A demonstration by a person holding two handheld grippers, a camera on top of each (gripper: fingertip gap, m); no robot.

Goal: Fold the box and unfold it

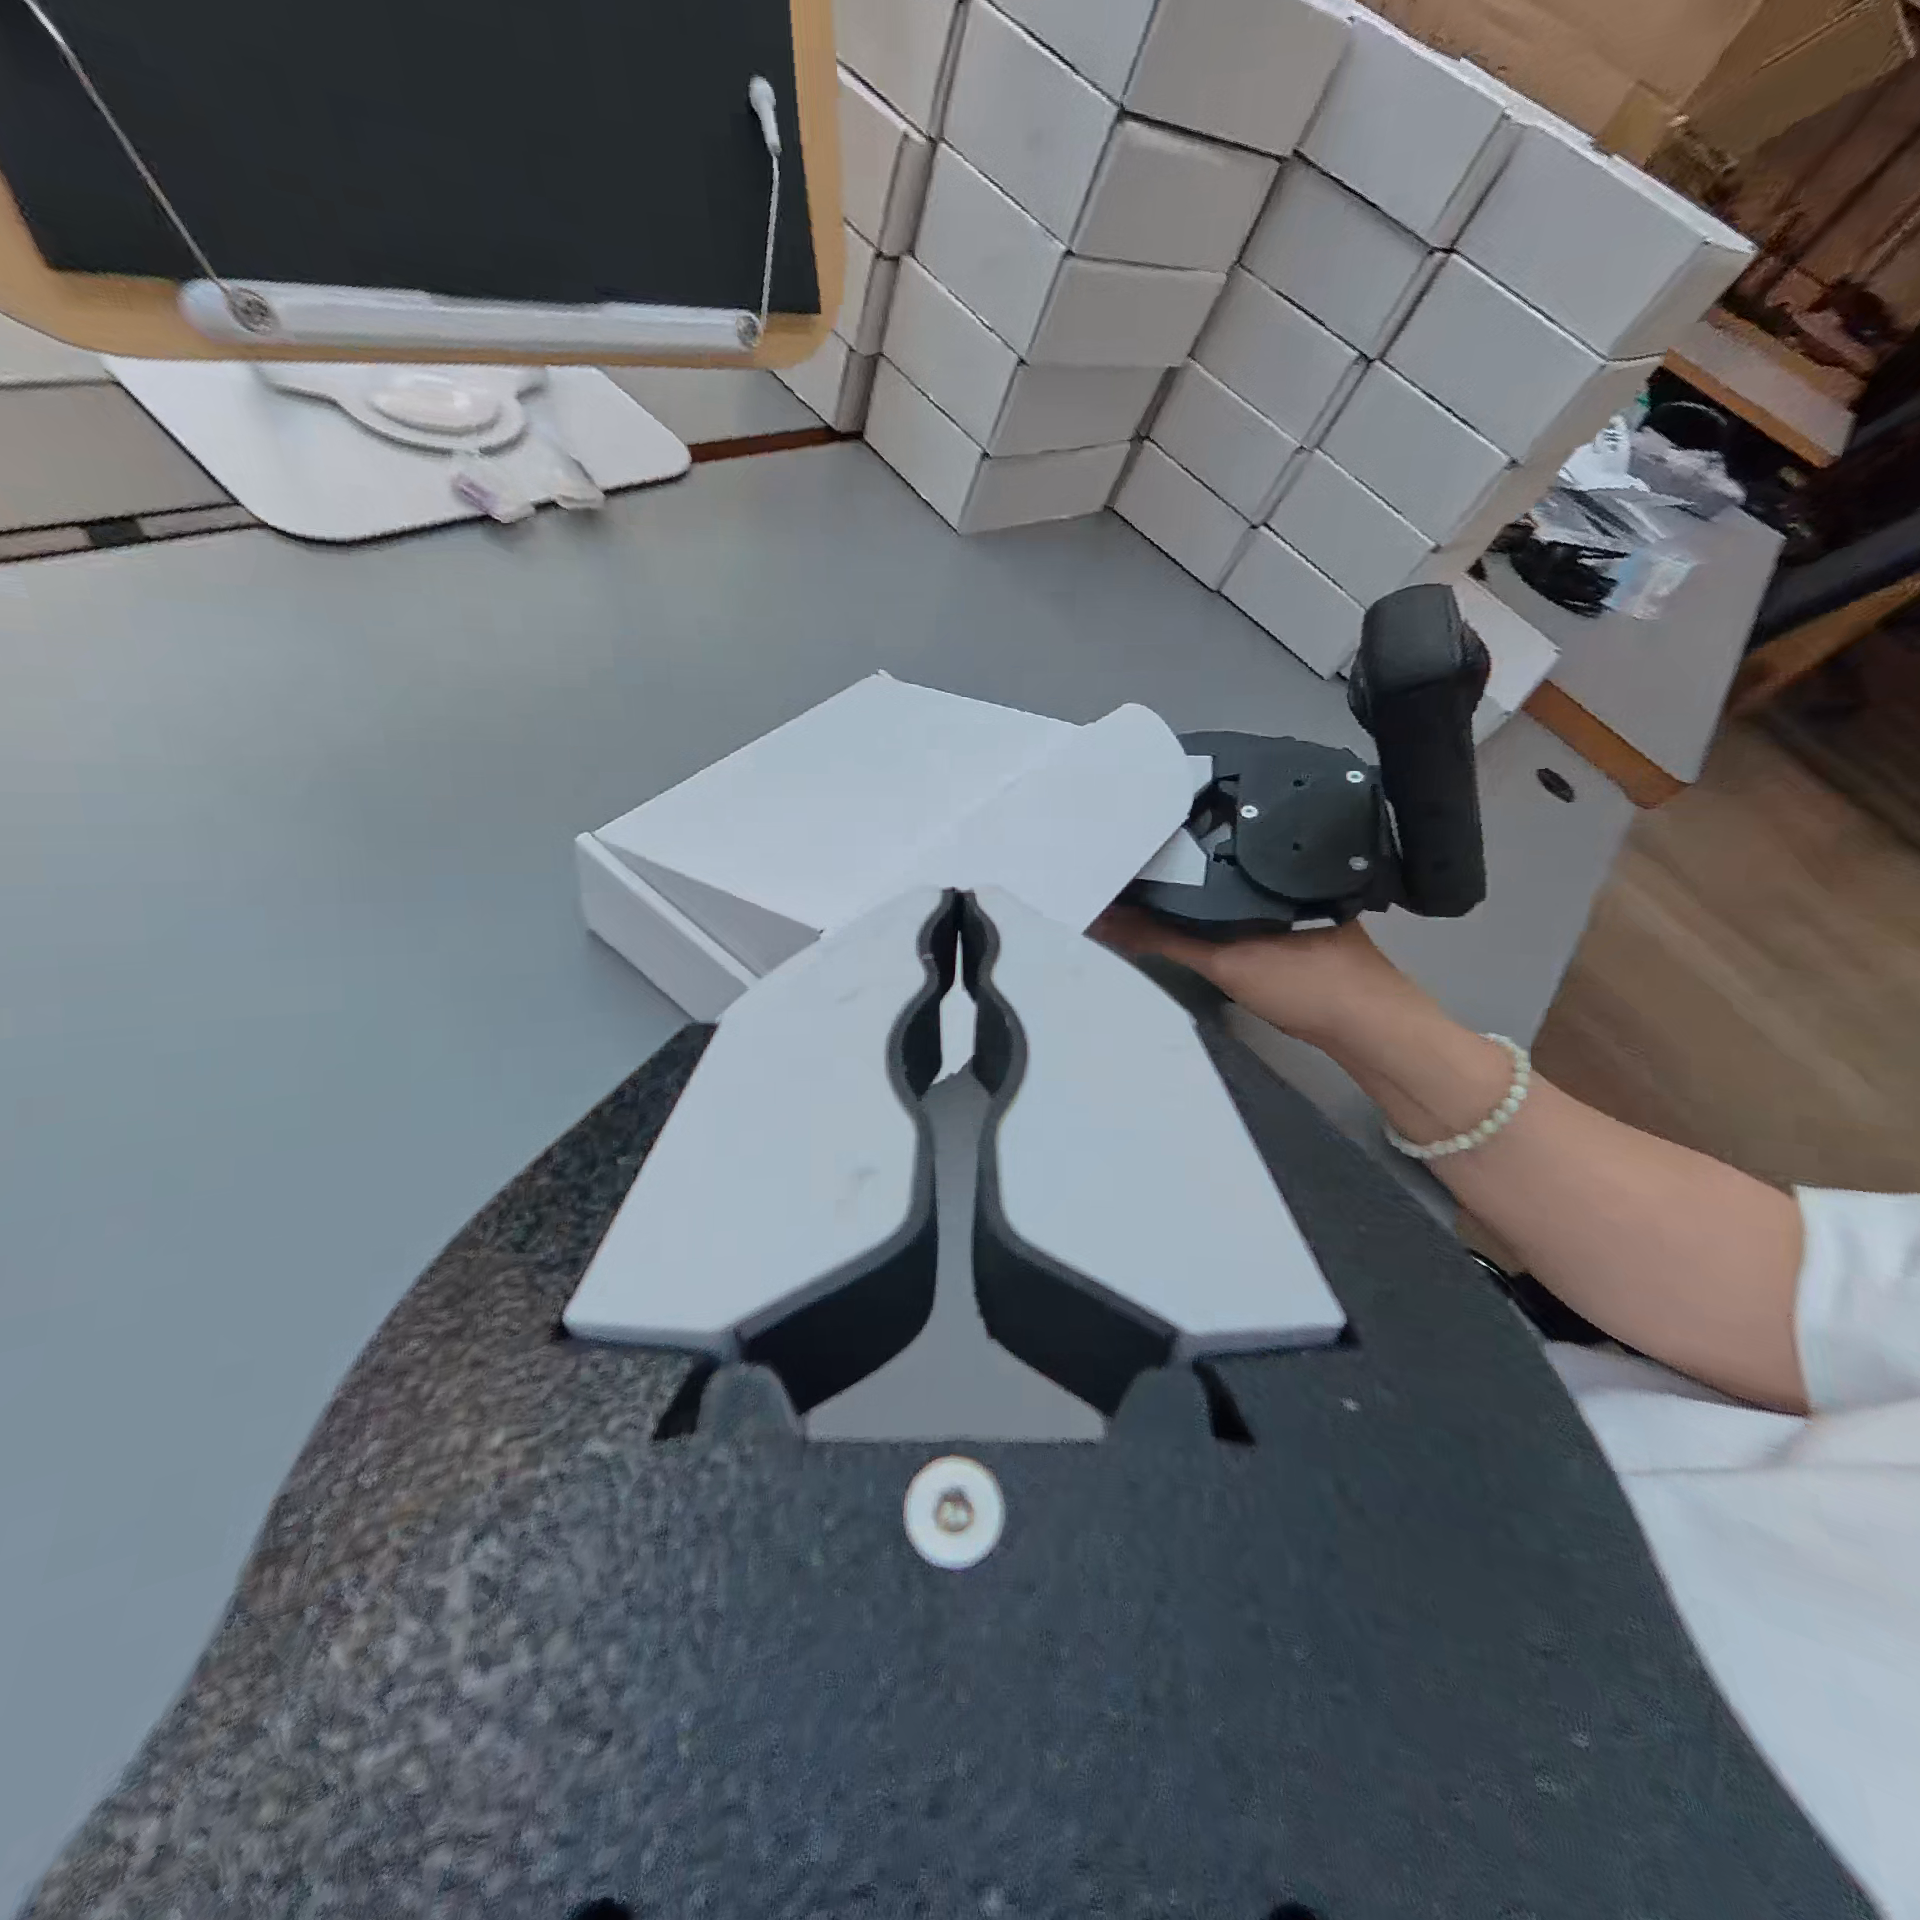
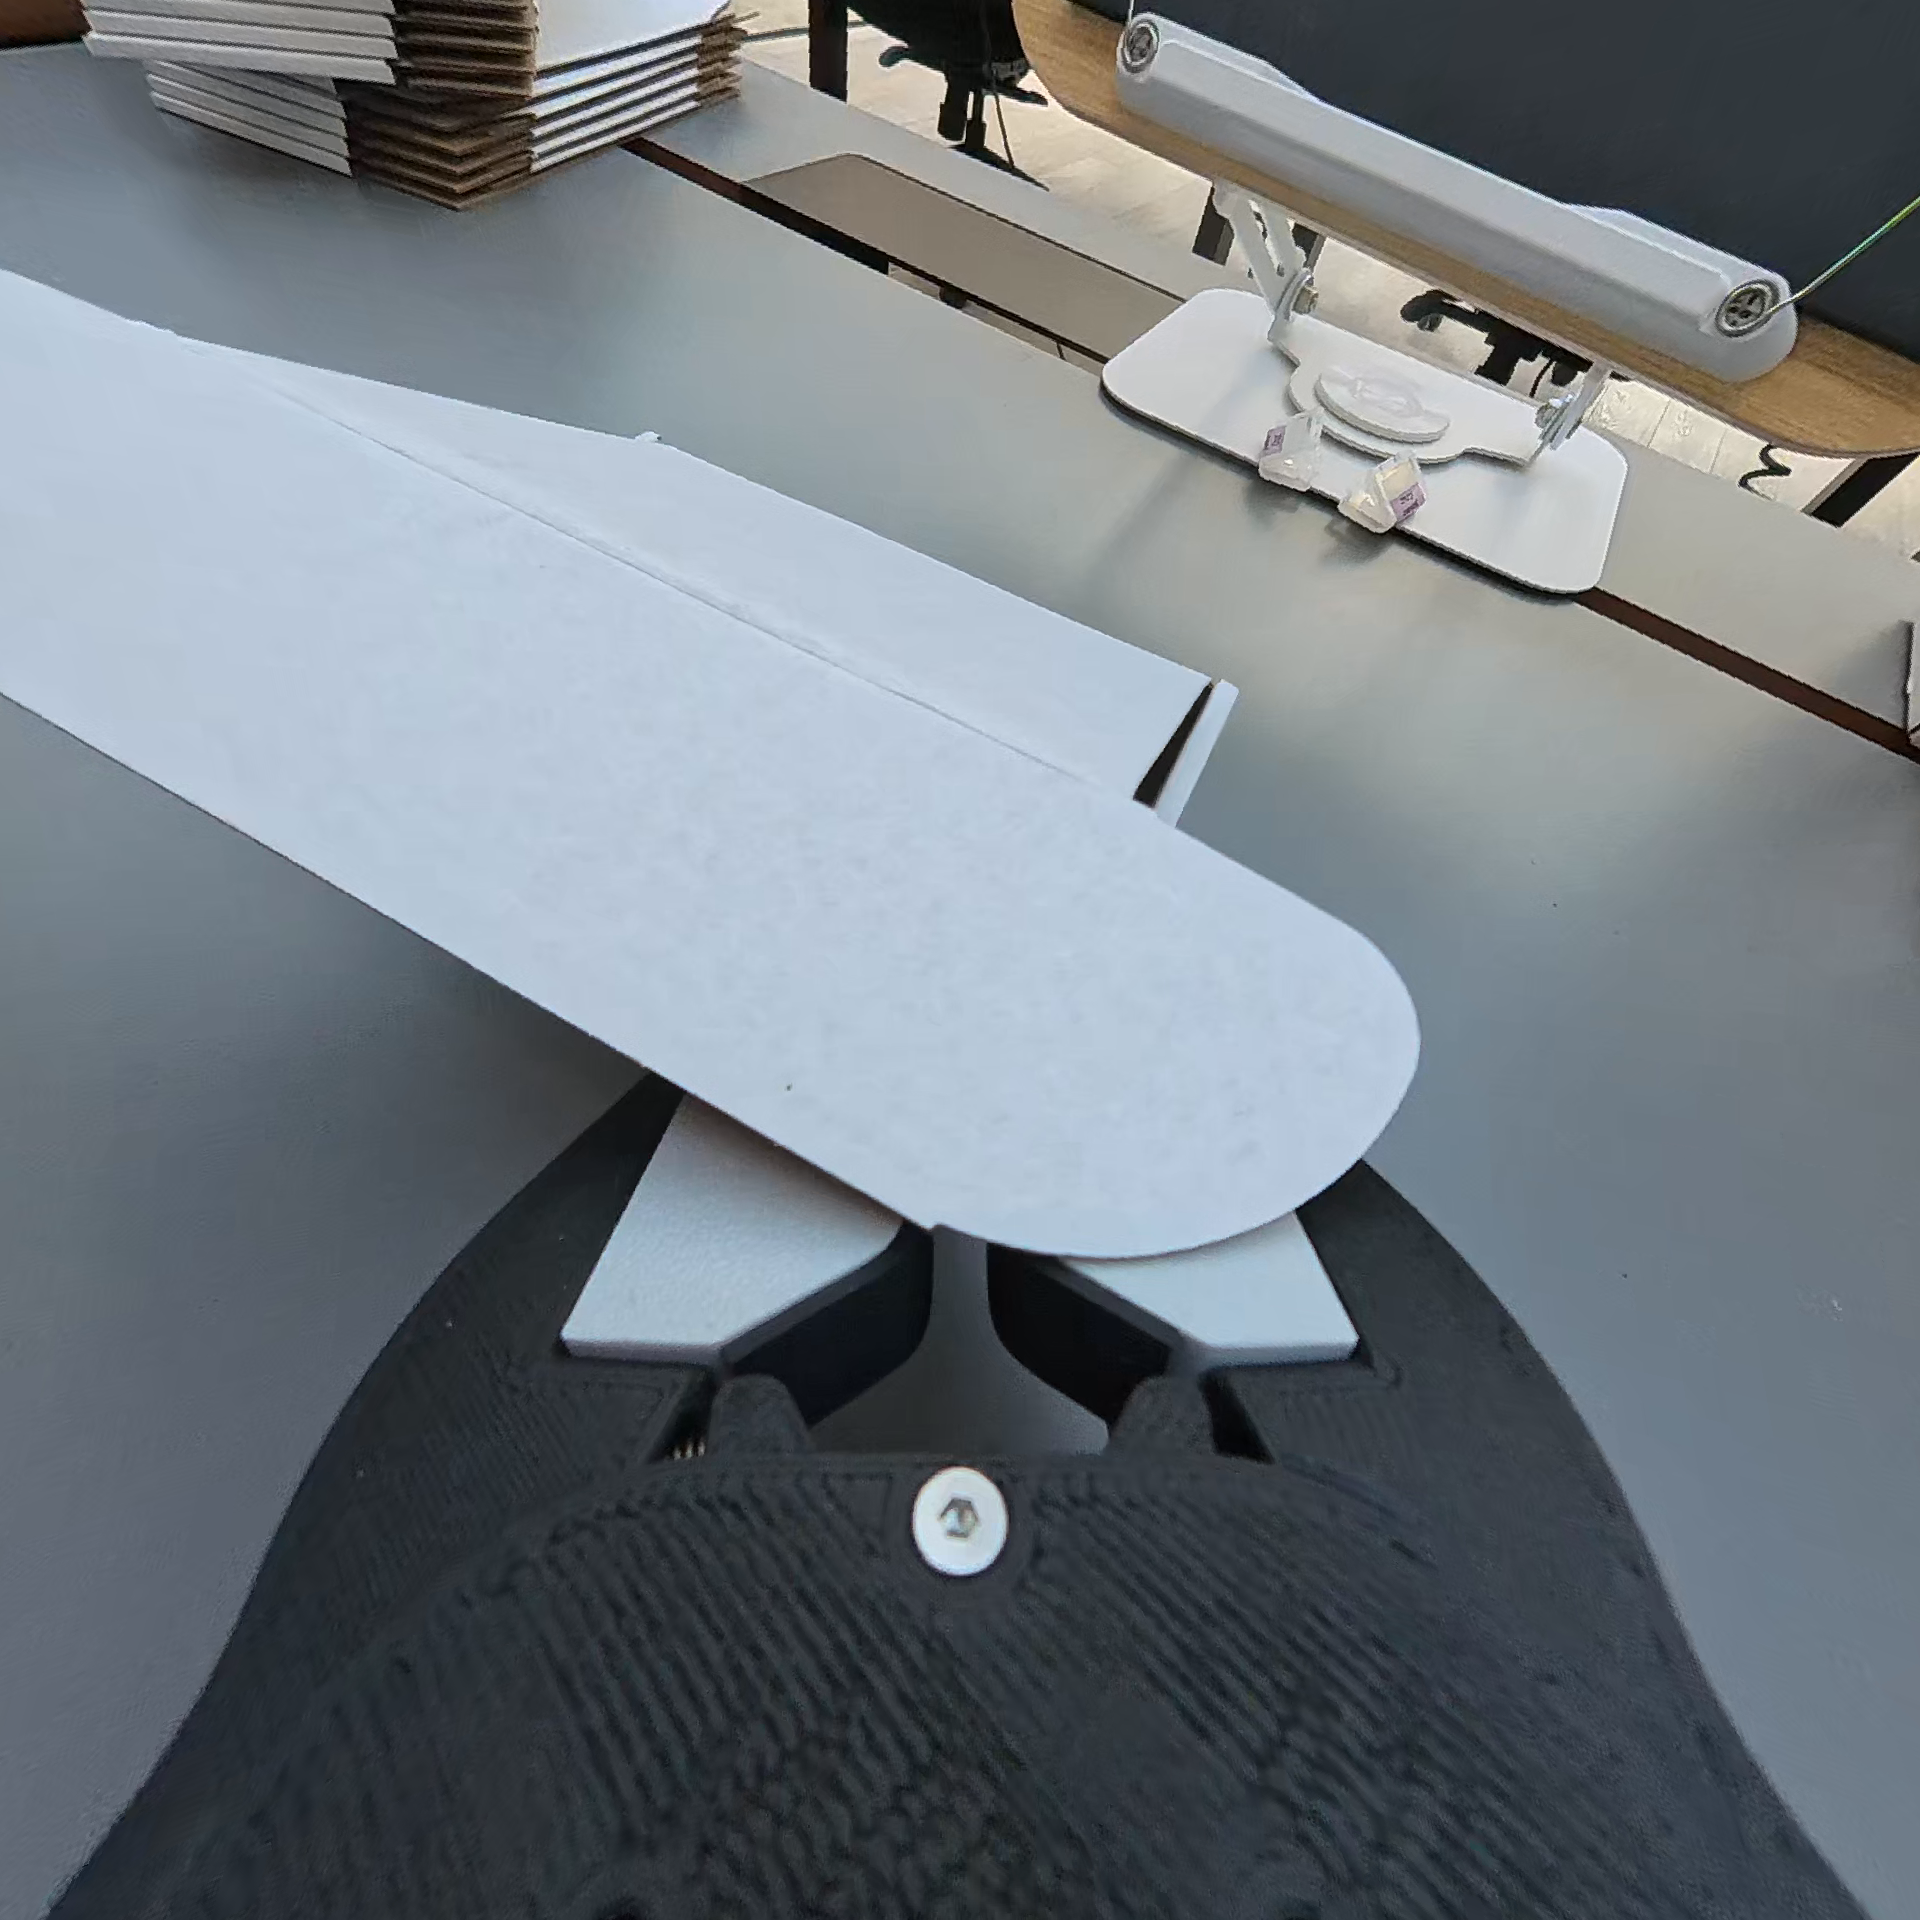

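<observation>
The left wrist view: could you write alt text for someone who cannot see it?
A shut two-finger tool points at a white cardboard box on a grey table, while a second hand-held tool lifts the box's rounded lid flap. Stacked white boxes stand behind.

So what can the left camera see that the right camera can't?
Only the left wrist view shows the wall of folded white boxes, the person's hand with a pearl bracelet, and the left tongs shut and empty. Only the right wrist view shows the stack of flat cardboard. Both show the white box, its rounded flap over the right tongs, the grey table and the monitor stand.
</observation>
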